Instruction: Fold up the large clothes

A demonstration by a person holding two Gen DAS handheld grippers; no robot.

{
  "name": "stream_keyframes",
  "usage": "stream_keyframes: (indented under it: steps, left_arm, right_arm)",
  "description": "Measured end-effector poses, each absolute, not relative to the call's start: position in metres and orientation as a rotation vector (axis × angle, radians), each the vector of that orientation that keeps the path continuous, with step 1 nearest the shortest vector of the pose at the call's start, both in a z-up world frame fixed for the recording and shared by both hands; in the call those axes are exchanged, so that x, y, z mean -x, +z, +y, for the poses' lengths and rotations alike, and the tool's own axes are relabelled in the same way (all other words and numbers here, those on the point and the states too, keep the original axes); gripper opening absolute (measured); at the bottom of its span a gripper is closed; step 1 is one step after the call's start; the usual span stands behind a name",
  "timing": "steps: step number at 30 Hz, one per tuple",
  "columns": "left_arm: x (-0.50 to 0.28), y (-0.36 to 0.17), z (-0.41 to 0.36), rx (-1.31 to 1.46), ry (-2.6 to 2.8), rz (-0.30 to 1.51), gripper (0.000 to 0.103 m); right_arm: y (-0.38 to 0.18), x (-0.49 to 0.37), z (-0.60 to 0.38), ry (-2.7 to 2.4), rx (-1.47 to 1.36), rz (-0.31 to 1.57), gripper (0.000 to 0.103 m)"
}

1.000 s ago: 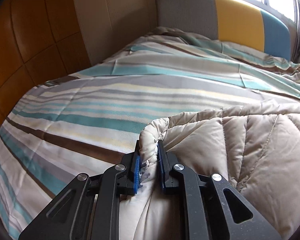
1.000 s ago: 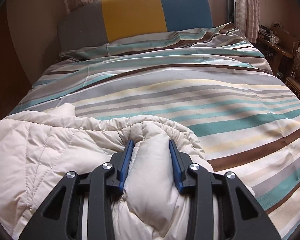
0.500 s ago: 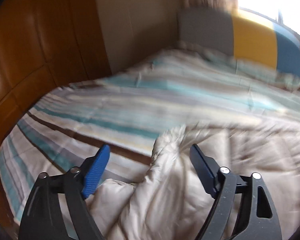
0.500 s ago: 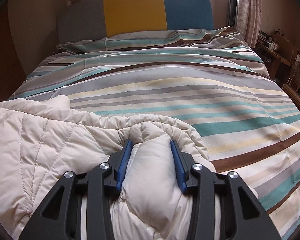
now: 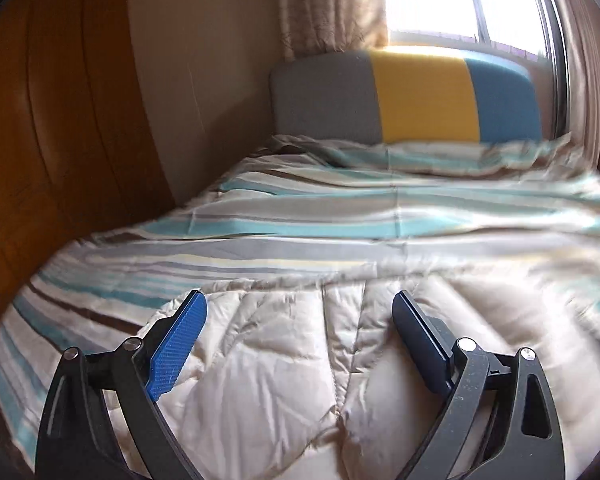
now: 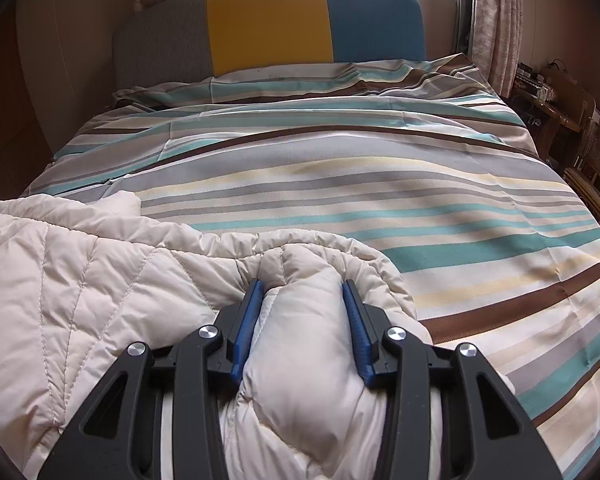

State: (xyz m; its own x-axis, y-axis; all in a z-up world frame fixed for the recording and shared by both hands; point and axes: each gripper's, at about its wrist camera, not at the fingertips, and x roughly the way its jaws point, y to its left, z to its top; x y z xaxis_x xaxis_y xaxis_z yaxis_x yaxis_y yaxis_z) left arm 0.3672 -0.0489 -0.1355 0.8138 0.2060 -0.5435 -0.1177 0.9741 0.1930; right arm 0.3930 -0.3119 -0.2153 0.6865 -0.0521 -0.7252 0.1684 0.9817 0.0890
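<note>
the left gripper (image 5: 298, 316) hangs above a cream quilted coat (image 5: 284, 380), its jaws spread wide and opening further, the blue pads clear of the fabric on both sides. nothing is caught between them; the coat lies below and ahead of the tips, spreading across the lower half of the left wrist view. that view is a little blurred.

the right gripper (image 6: 302, 296) is clamped on a thick puffed fold of the same coat (image 6: 100, 280), the two blue pads pressing into the padding from either side, the jaws held partly apart by the bulk of the cloth. the bunched fold bulges up between the fingers, with a gathered rim of the coat curling just beyond the tips. the rest of the coat stretches away to the left of this gripper, flat and stitched in slanting lines.

the coat rests on the near end of a bed covered by a striped duvet (image 6: 380, 184) in teal, brown, grey and cream. at the far end stands a headboard (image 6: 268, 20) in grey, yellow and blue panels, beneath a bright window (image 5: 460, 0) flanked by curtains (image 6: 492, 20). wooden furniture (image 6: 572, 120) sits beside the bed on the right.
</note>
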Motion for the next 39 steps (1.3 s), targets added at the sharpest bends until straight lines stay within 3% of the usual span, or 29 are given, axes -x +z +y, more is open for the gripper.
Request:
stream_keyframes:
  steps: [3,11,14,16,25,39]
  left_arm:
    - [-0.378,-0.164,-0.038,-0.089,0.146,0.683,0.1]
    - [-0.385,-0.183,-0.034,-0.051,0.118,0.719,0.1]
    - [-0.387,-0.187,-0.033,-0.037,0.109,0.72,0.1]
    - [-0.387,-0.187,-0.031,-0.03,0.106,0.721,0.1]
    - [-0.386,-0.186,-0.032,-0.024,0.109,0.714,0.1]
    - [-0.386,-0.188,-0.028,-0.004,0.108,0.714,0.1]
  right_arm:
    - [-0.215,-0.392,-0.313,-0.12,-0.159,0.802,0.041]
    - [-0.213,-0.393,-0.308,-0.135,-0.135,0.802,0.043]
    - [-0.207,-0.389,-0.304,-0.142,-0.12,0.786,0.048]
    - [-0.196,-0.381,-0.302,-0.137,-0.118,0.753,0.057]
    - [-0.139,-0.349,-0.242,0.047,-0.108,0.587,0.057]
    - [-0.203,-0.398,-0.209,0.062,-0.071,0.709,0.058]
